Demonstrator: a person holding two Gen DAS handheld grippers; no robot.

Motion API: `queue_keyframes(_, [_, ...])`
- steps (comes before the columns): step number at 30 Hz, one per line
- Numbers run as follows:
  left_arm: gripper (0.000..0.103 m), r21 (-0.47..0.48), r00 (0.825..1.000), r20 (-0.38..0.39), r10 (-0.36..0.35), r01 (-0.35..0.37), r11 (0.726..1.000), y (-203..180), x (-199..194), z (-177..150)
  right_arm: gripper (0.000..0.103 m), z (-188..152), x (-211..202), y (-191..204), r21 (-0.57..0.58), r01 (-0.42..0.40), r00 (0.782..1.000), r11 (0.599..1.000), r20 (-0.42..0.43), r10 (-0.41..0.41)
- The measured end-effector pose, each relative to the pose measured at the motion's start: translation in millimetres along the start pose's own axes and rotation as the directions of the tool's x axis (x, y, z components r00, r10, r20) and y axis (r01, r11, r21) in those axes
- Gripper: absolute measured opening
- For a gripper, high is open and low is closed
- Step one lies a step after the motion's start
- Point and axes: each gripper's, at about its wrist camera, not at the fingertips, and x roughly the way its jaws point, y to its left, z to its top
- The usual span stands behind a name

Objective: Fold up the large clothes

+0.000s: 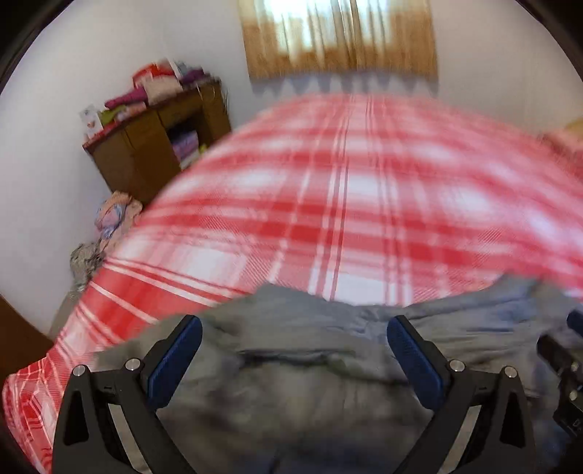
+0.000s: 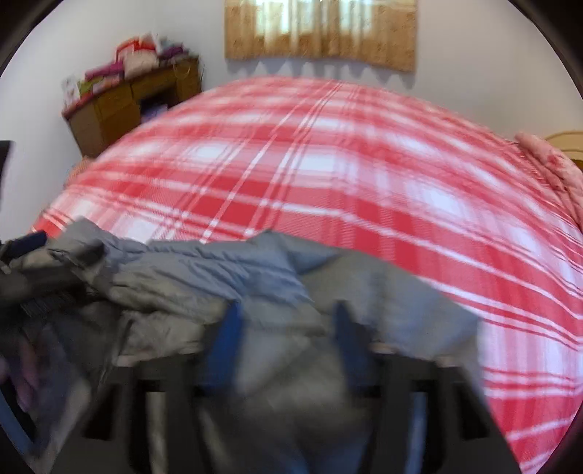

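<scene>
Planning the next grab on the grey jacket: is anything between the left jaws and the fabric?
Nothing visible. The left gripper hangs with its jaws wide apart right over the grey jacket, which lies crumpled on the red plaid bedspread; only fabric shows between them.

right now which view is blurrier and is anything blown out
Right wrist view is blurrier: the right gripper and grey jacket smear. Left wrist view keeps the left gripper sharp, while the plaid bedspread streaks. The curtained window is blown out in both.

Black tongs [image 1: 293,350] with blue ribbed pads [image 1: 413,359] and silver screws [image 1: 456,364].
</scene>
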Motion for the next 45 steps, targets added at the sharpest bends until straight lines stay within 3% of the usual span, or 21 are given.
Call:
queue_keyframes(4, [0.102, -0.005, 0.995, 0.078, -0.067, 0.068, 0.998, 28, -81, -31, 0.074, -42, -66, -29, 0.012, -0.015, 1.000, 1.000, -0.001, 0.015])
queue_keyframes(8, [0.102, 0.025, 0.993, 0.089, -0.072, 0.070, 0.997, 54, -149, -112, 0.083, -109, -117, -51, -0.004, -0.042, 0.998, 0.999, -0.036, 0.042])
queue_keyframes(12, [0.102, 0.057, 0.996, 0.084, -0.025, 0.020, 0.998, 75, -194, -199, 0.084, -185, -158, -69, -0.026, -0.035, 0.996, 0.999, -0.083, 0.032])
queue_keyframes(16, [0.102, 0.064, 1.000, 0.028, 0.005, -0.007, 0.998, 95, -215, -269, 0.084, -243, -195, -87, 0.005, 0.028, 0.995, 1.000, -0.099, -0.027])
queue_keyframes(20, [0.102, 0.063, 0.999, -0.024, 0.023, -0.021, 0.998, 108, -224, -318, 0.085, -285, -230, -100, 0.091, 0.049, 0.995, 0.995, -0.089, -0.041])
queue_keyframes(28, [0.102, -0.004, 0.990, -0.114, -0.077, 0.077, 0.997, 116, -233, -364, 0.085, -329, -253, -86, 0.138, 0.020, 0.996, 0.990, -0.092, -0.007])
queue_keyframes(31, [0.100, 0.026, 0.985, -0.139, -0.104, 0.108, 0.994, 108, -231, -372, 0.074, -339, -258, -82, 0.141, 0.025, 0.997, 0.990, -0.075, -0.014])
queue_keyframes(32, [0.095, 0.046, 0.987, -0.131, -0.097, 0.103, 0.994, 106, -233, -374, 0.065, -342, -259, -82, 0.143, 0.019, 0.998, 0.990, -0.070, -0.009])
queue_keyframes(33, [0.069, 0.061, 0.984, -0.134, -0.120, 0.129, 0.990, 103, -234, -376, 0.047, -343, -259, -80, 0.129, 0.014, 0.997, 0.992, -0.071, -0.005])
queue_keyframes(34, [0.040, 0.072, 0.978, -0.149, -0.143, 0.155, 0.985, 101, -235, -376, 0.036, -344, -262, -78, 0.123, -0.007, 0.998, 0.992, -0.069, 0.015])
queue_keyframes(35, [0.032, 0.082, 0.977, -0.150, -0.149, 0.163, 0.983, 99, -237, -376, 0.017, -345, -266, -78, 0.138, -0.054, 0.996, 0.989, -0.063, 0.063])
queue_keyframes(37, [0.006, 0.106, 0.982, -0.120, -0.143, 0.155, 0.982, 98, -247, -373, 0.011, -347, -271, -76, 0.154, -0.080, 0.995, 0.985, -0.052, 0.089])
queue_keyframes(41, [0.002, 0.107, 0.988, -0.039, -0.150, 0.153, 0.982, 108, -277, -362, 0.007, -339, -297, -74, 0.163, -0.117, 0.993, 0.980, 0.026, 0.115])
queue_keyframes(45, [0.002, 0.058, 0.970, 0.061, -0.236, 0.232, 0.971, 128, -325, -343, 0.006, -325, -338, -77, 0.184, -0.178, 0.979, 0.967, 0.130, 0.156])
